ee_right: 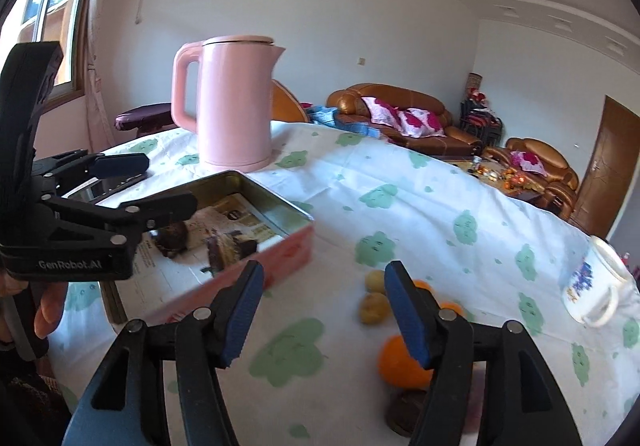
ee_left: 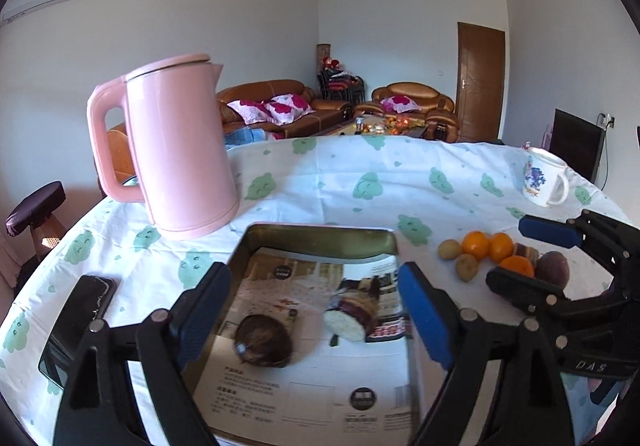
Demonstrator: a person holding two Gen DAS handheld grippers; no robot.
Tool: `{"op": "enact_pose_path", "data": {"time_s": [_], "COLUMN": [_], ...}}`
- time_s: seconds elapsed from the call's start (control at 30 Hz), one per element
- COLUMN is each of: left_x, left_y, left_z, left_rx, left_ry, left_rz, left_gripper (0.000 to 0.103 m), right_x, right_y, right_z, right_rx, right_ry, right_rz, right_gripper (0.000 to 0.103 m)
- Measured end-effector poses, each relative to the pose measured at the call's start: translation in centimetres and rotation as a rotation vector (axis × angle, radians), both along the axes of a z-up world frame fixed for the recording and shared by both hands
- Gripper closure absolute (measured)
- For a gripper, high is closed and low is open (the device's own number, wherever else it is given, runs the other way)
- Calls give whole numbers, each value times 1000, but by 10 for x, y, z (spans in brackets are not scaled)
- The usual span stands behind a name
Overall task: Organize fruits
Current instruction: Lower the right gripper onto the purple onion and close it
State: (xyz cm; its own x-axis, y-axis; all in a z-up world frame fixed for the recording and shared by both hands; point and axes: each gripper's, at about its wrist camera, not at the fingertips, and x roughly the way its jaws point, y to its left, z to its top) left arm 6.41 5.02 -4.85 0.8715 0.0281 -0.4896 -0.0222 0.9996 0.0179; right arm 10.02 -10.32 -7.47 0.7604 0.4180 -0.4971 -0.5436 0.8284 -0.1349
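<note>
Orange fruit (ee_right: 402, 364), round, firm and slippery, sits below the right gripper (ee_right: 324, 312), fingers wide; grip its middle; left gripper (ee_left: 314, 316) also wide.

3 oranges (ee_left: 475, 244), 2 kiwis (ee_left: 449, 249), 1 kettle (ee_left: 180, 149), 1 mug (ee_left: 545, 176)

Tin box (ee_left: 320, 242) on bench (ee_left: 400, 181), near front edge. Inside box: round fruit (ee_left: 263, 341) left, cut fruit piece (ee_left: 352, 310) right, well apart. Kettle (ee_left: 176, 149) behind box, toward left. Phone (ee_left: 80, 322) left of box, flat on bench. Fruit cluster (ee_left: 496, 254) right of box, pieces touching. Mug (ee_left: 546, 181) behind cluster, toward right edge. Left claw (ee_left: 316, 310) over box; right claw (ee_right: 324, 310) over bench between box and cluster.
</note>
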Motion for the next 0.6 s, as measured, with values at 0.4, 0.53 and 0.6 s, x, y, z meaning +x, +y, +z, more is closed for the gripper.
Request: {"op": "enact_pose_path", "data": {"time_s": [0.4, 0.53, 0.6], "left_x": [14, 17, 19], "left_y": [-100, -111, -113], "left_z": [-19, -25, -26], "left_rx": [47, 56, 57], "left_ry": [76, 97, 104], "left_rz": [-190, -207, -207], "left_gripper": [10, 10, 10], "right_x": [21, 28, 31], "right_y": [-106, -107, -105], "right_z": [-19, -30, -33], "right_rx": [44, 55, 54], "right_ry": [125, 199, 223], "right_rz": [-271, -257, -247], "right_gripper": [32, 31, 32]}}
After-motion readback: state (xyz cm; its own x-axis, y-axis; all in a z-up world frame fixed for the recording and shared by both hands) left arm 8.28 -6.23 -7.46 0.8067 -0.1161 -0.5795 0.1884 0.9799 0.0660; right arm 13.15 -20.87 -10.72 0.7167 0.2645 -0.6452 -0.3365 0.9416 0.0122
